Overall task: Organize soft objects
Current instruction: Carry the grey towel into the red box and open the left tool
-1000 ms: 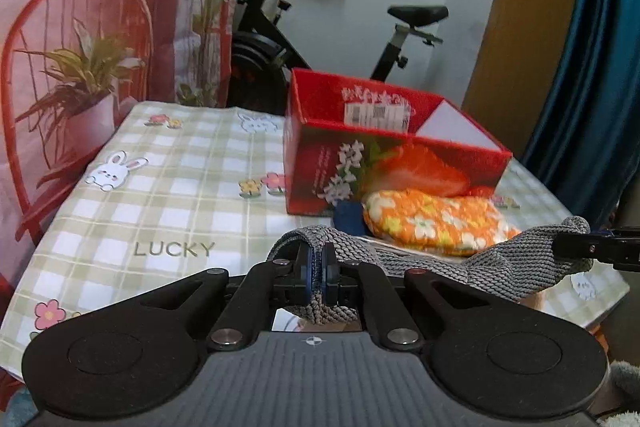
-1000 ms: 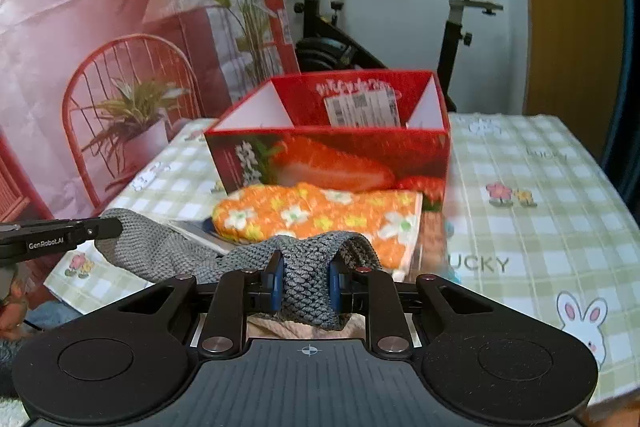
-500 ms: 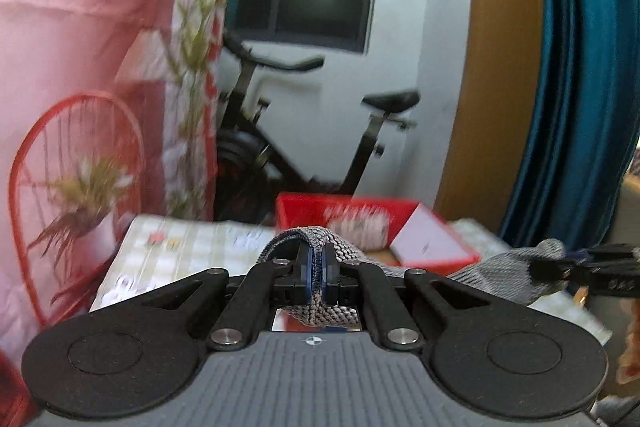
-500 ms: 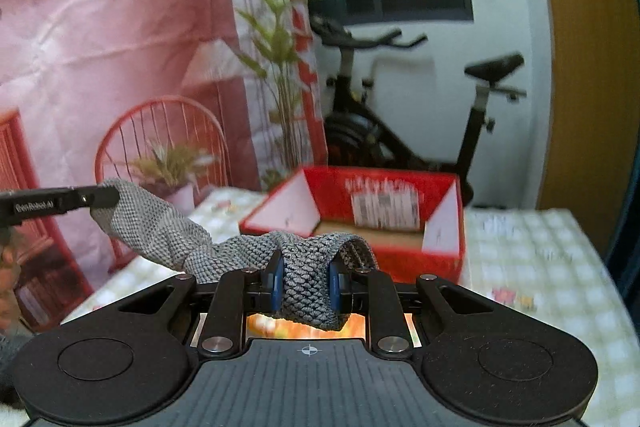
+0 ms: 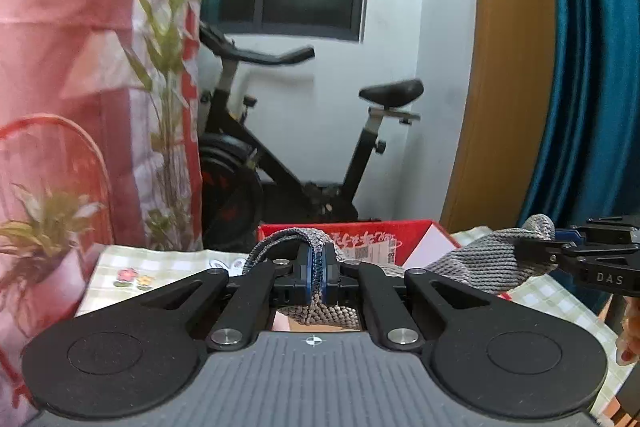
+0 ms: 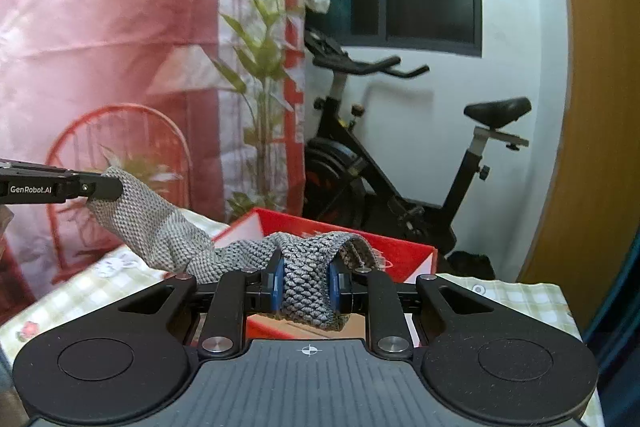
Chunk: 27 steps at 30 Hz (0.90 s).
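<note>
A grey knitted cloth hangs stretched between both grippers, lifted above the table. My left gripper is shut on one end of it. My right gripper is shut on the other end. Each gripper shows in the other's view: the right one at the right edge, the left one at the left edge. The red cardboard box stands open just beyond and below the cloth; it also shows in the right wrist view. The orange flowered mitt is hidden.
The table has a green checked cloth with flowers and bunnies. An exercise bike stands behind the table by the white wall. A pink printed backdrop is at left, a blue curtain at right.
Both grippers have risen with the grey cloth. The table, box front and orange mitt have dropped out of view, and the box now shows only at its rim.
</note>
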Tool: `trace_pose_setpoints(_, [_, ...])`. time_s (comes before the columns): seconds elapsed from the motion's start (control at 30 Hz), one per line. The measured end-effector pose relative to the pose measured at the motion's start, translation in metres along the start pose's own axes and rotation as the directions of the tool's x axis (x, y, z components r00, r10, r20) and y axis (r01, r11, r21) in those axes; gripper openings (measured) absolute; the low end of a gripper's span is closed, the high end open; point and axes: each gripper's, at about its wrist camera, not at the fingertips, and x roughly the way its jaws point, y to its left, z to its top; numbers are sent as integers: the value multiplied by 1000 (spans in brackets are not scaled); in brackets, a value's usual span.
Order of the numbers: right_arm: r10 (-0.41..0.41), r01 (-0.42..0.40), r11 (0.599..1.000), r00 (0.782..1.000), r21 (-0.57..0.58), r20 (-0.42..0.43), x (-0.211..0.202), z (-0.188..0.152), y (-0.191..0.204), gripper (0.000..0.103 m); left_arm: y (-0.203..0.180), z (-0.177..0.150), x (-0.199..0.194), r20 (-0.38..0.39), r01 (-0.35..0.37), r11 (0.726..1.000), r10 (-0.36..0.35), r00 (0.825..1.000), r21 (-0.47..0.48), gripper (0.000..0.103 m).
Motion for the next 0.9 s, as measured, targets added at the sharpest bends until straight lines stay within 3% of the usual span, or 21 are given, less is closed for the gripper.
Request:
trace_pose_setpoints(0.17, [-13,15,1000,995,17,-96,56,-2,-26,20,3,-4,62,-100,9,1000,-10,995,-9,5])
trace_pose_setpoints(0.33, [-20,33,998,980,60,-197,103,-13,-46,20,7,-12,111,-205,8,1000,-7,979,3,5])
trace_pose_setpoints(0.63, [-9,37,996,946,80,-324,155,-41,-45,21,6,-36,146,-325,39,998,-24,945,39,6])
trace_pose_setpoints(0.73, [-19,49,996,941,79,-338,161,-46,-44,27,6,-40,146,-338,56,997,-36,940,50,8])
trace_pose_setpoints(0.8, [-28,56,996,942,74,-335,160,-49,-43,29,7,-41,145,-340,62,997,-41,939,52,17])
trace_pose_setpoints(0.9, [-48,77,994,945,78,-324,155,-53,-44,41,8,-42,139,-327,57,997,-38,944,46,54])
